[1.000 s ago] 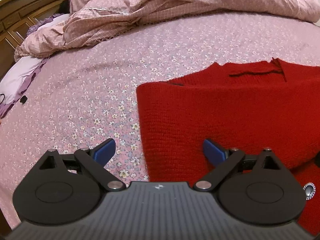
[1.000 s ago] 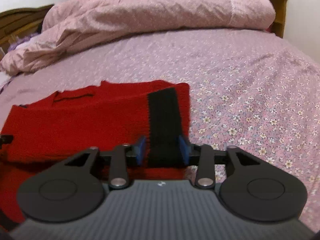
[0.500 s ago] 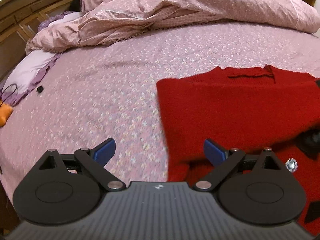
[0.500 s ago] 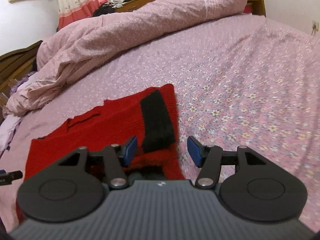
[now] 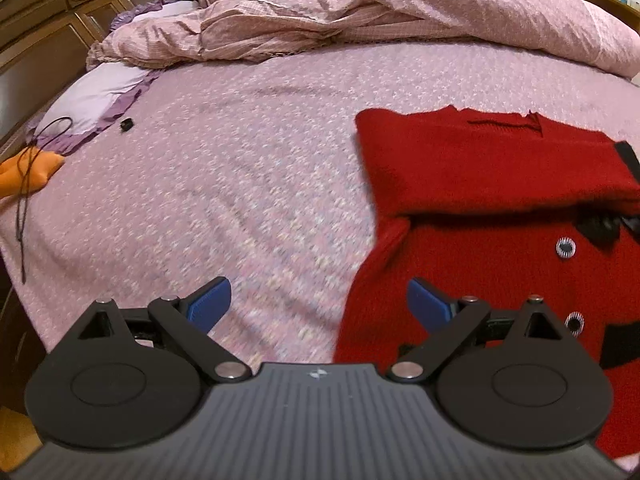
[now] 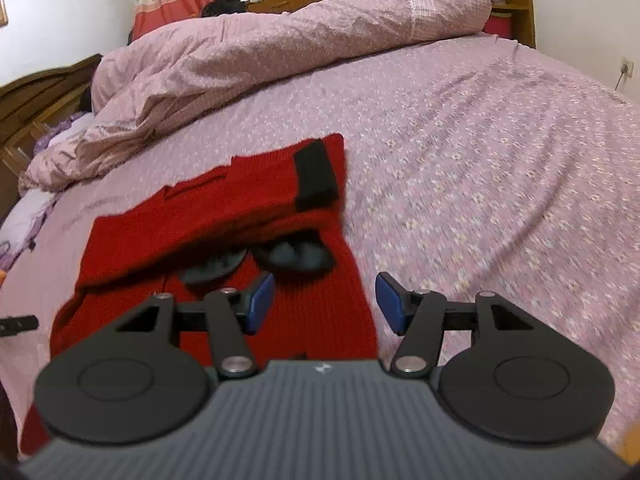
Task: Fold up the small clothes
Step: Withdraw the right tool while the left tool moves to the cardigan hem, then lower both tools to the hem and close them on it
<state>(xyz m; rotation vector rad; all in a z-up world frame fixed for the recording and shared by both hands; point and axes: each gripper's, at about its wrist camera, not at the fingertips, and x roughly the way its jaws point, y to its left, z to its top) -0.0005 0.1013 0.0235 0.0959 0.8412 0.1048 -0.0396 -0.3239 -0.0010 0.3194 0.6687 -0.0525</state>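
Sweater [image 6: 224, 216]: top fold now lying flat on the bed [image 6: 480, 140], released.
Right tongs [image 6: 325, 300]: just opened, empty.
Left tongs [image 5: 318, 306]: open, empty (both pulled back; next fold due).

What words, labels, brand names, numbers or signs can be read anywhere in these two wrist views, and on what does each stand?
No readable words or numbers in either view.
Small pale emblem on the grey ribbed body of the left gripper: a mark, not letters, too small to make out.
The same emblem on the right gripper: also too small.
Red knitted sweater: black patches and round silver-rimmed buttons, no text.
Pink floral bedsheet: pattern only.
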